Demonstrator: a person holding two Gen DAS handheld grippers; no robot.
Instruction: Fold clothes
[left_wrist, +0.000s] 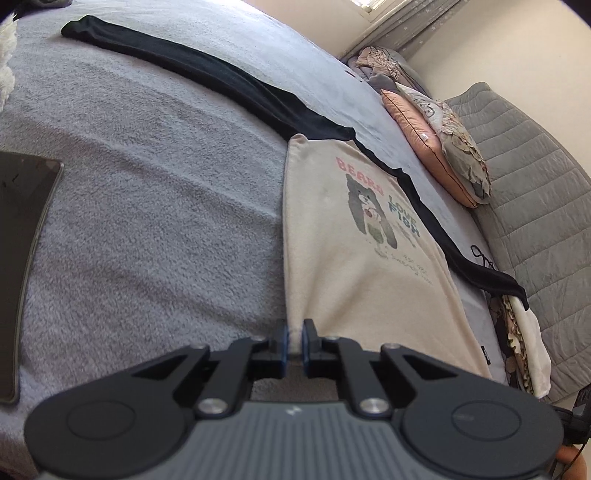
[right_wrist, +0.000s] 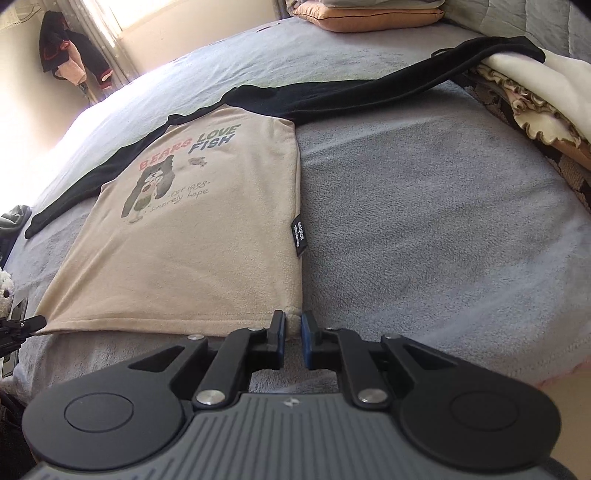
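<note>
The left gripper (left_wrist: 294, 338) jaws clamp one hem corner of the cream, black-sleeved bear-print fleece shirt (left_wrist: 354, 236), low centre. The right gripper (right_wrist: 293, 330) jaws clamp the other corner, the shirt (right_wrist: 192, 221) spreading toward upper left over the grey fleece bed (right_wrist: 424, 221).

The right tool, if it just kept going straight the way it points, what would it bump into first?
The right tool already pinches the bottom corner of the bear shirt. Going straight on and downward, it would probably push into that cream fabric and the grey blanket under it; depth is hard to judge.

Shirt (right_wrist: 207, 266): soft matt fleece, cream. Bed (left_wrist: 147, 229) cover: nubby grey plush. Gripper fingers (left_wrist: 312, 343): matt black plastic, blue pads.
</note>
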